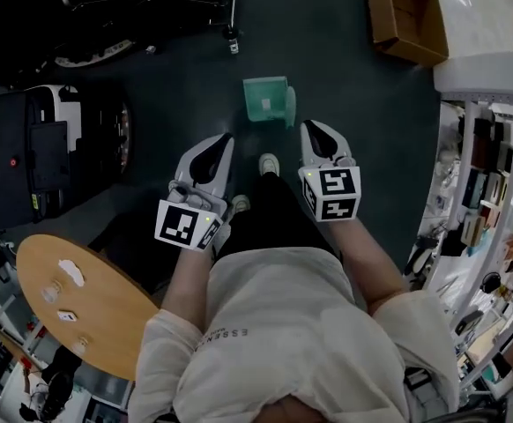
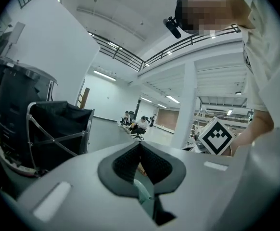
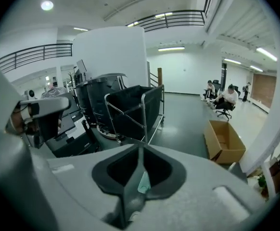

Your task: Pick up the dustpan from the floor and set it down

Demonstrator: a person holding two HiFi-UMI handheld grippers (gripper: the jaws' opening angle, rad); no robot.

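Lying on the dark floor (image 1: 345, 69) ahead of both sets of jaw tips, the green dustpan (image 1: 268, 100) sits btwn the two lines of aim. It is a bit nearer the right gripper (image 1: 308, 126) than the left gripper (image 1: 229, 137), and neither touches it. Both jaws are closed tip to tip w/ nothing held, as each gripper view shows.

Open floor runs beyond the dustpan and ahead-right of the right jaws, up to a cardboard box (image 1: 405, 14). Left of the left jaws it's tighter: a black cart (image 1: 36, 152) stands near. A round wooden table (image 1: 89, 311) sits back behind those jaws. Right of the right jaws, shelving (image 1: 490, 183) closes off that edge. The person's shoes (image 1: 268, 163) are behind the tips, btwn the grippers.

Hard to read:
- A thin green sliver shows in the slot behind the closed tips in both gripper views; too small to tell what it is.
- The dustpan's handle end is unclear.
- The cart and the box are cut off at the frame edge.

Count: 1 dustpan, 2 grippers, 1 box, 1 table, 2 shoes.
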